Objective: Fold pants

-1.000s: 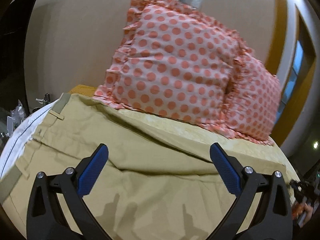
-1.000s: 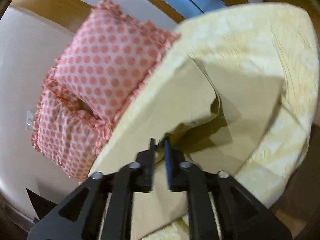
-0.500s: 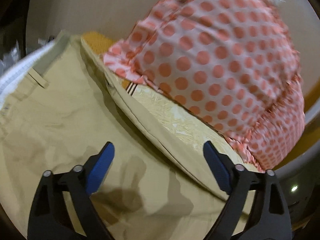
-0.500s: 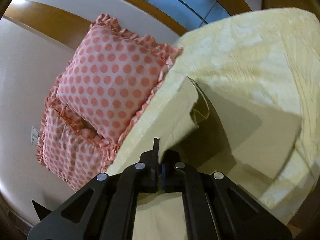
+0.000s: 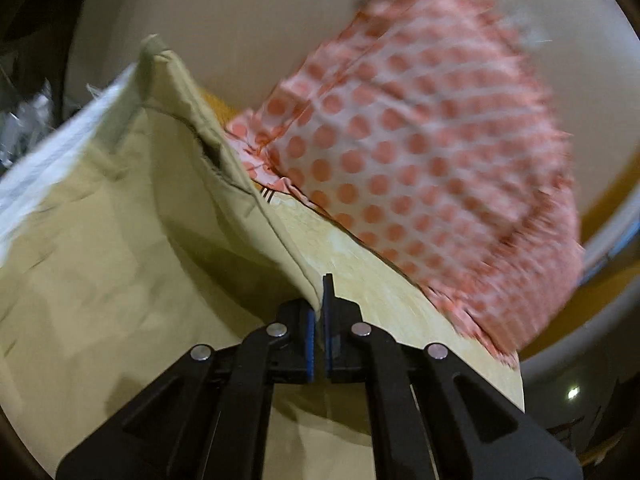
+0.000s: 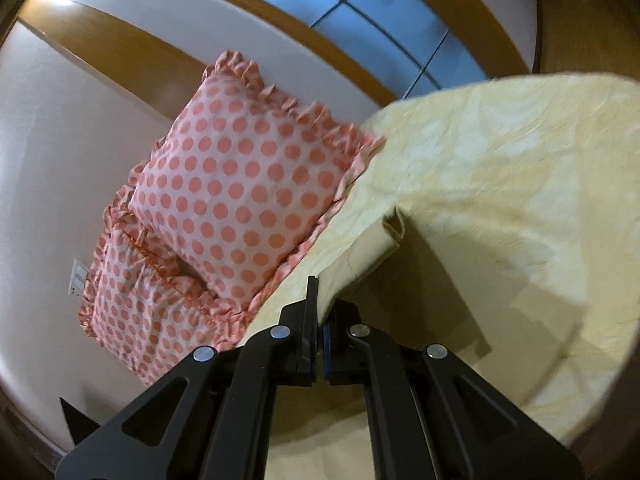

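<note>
Khaki pants (image 5: pixel 100 264) lie on the yellow bedspread (image 5: pixel 384 292), waistband with white lining at the upper left of the left wrist view. My left gripper (image 5: pixel 319 304) is shut on the pants' far edge and lifts it into a ridge. In the right wrist view my right gripper (image 6: pixel 320 308) is shut on the pants' leg (image 6: pixel 360 256), whose hem end rises off the bedspread (image 6: pixel 500 184) and casts a shadow.
Two pink pillows with orange dots (image 6: pixel 236 200) lean against the beige wall at the head of the bed; they also show in the left wrist view (image 5: pixel 420 140). A window with a wooden frame (image 6: pixel 360 12) is beyond. The bed's edge runs at the right (image 6: pixel 592 380).
My left gripper has closed from wide open onto the pants' far edge and raised it. My right gripper stays shut on the leg, which is pulled further and straighter.
</note>
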A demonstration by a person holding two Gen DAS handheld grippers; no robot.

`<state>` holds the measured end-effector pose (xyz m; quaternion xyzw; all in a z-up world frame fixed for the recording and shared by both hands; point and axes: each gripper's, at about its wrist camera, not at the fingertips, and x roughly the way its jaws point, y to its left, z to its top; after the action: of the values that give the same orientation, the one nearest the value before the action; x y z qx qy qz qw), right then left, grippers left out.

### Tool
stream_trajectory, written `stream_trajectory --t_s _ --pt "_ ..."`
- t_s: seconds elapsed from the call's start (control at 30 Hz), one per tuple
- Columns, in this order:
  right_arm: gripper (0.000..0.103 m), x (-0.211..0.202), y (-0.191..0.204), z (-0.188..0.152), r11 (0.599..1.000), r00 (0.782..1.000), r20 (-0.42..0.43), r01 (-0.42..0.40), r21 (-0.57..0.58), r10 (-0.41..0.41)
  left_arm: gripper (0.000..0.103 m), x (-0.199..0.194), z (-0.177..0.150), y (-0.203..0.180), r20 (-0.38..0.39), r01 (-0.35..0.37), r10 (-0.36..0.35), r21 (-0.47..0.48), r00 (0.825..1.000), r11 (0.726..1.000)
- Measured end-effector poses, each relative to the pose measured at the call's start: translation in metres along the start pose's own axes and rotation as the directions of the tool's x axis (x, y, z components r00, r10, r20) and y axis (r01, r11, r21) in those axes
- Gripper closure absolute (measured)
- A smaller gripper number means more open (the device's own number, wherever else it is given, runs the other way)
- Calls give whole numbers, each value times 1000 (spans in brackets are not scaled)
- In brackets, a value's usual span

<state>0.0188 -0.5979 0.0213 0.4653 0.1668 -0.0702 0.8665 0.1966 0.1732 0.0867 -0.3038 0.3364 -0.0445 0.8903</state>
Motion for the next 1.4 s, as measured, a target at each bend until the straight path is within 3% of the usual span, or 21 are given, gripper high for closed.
stream_trajectory --t_s 0.13,0.3,0.33,0.4,0.43,0.47,0.57,0.7,0.77,0.83,0.87,0.9,0.93,1.07,1.17,1.23,1.3,1.33,1.37,1.4 --pt "101 -18 -25 -6 998 998 7 64 13 -64 100 -78 -69 17 28 -8 7 18 1000 1000" --pt "101 -24 -47 -21 986 986 -8 165 -7 -165 100 -101 -142 58 -33 -58 56 -63 998 996" --pt "94 -28 -48 -25 980 980 -6 198 -19 -198 99 -100 -153 63 -46 -73 70 -65 996 995" --pt "61 -36 -51 -28 971 971 10 238 -20 -237 94 -99 -165 72 -48 -78 74 -81 996 994" --pt "37 -43 -53 -29 968 968 37 250 -12 -250 93 -102 -169 75 -35 -66 63 -95 997 993" --pt "35 -48 -55 -30 965 963 64 264 -8 -263 87 -105 -171 75 -23 -62 60 -99 998 993" --pt "35 -50 -56 -33 955 952 90 296 -19 -293 57 -118 -174 71 46 -79 82 -78 996 994" --pt "38 -42 -48 -42 948 948 111 307 -86 -297 48 -129 -175 72 82 -87 92 -64 992 994" --pt "59 -33 -44 -50 956 962 81 267 -119 -259 45 -135 -176 75 101 -90 97 -73 990 993" --pt "67 -25 -38 -59 945 960 95 276 -177 -262 41 -140 -176 78 126 -100 110 -84 986 991" --pt "88 -23 -36 -61 935 956 111 289 -206 -271 41 -144 -176 80 140 -103 115 -89 983 991" --pt "97 -19 -36 -61 927 954 119 298 -229 -277 40 -148 -175 83 158 -104 119 -95 980 990" --pt "99 -15 -37 -58 930 957 116 288 -230 -268 38 -151 -174 85 168 -105 121 -100 978 989" --pt "99 -14 2 -55 925 978 124 202 -322 -170 28 -163 -168 101 211 -132 156 -126 965 983" --pt "99 -7 64 -70 894 998 62 45 -446 -20 22 -166 -165 115 225 -131 167 -167 960 977" --pt "99 -1 112 -92 852 995 -12 -90 -515 98 20 -166 -163 122 223 -115 157 -192 962 975" --pt "99 10 164 -130 784 964 -145 -265 -561 222 17 -166 -162 127 217 -109 155 -209 964 972" --pt "99 18 193 -159 732 928 -246 -373 -570 281 16 -165 -162 128 215 -106 152 -212 965 971" --pt "99 23 206 -175 706 904 -302 -426 -566 303 15 -165 -162 130 211 -102 148 -215 966 971" --pt "99 32 227 -210 655 852 -411 -517 -552 326 14 -163 -161 132 205 -100 146 -219 968 970"
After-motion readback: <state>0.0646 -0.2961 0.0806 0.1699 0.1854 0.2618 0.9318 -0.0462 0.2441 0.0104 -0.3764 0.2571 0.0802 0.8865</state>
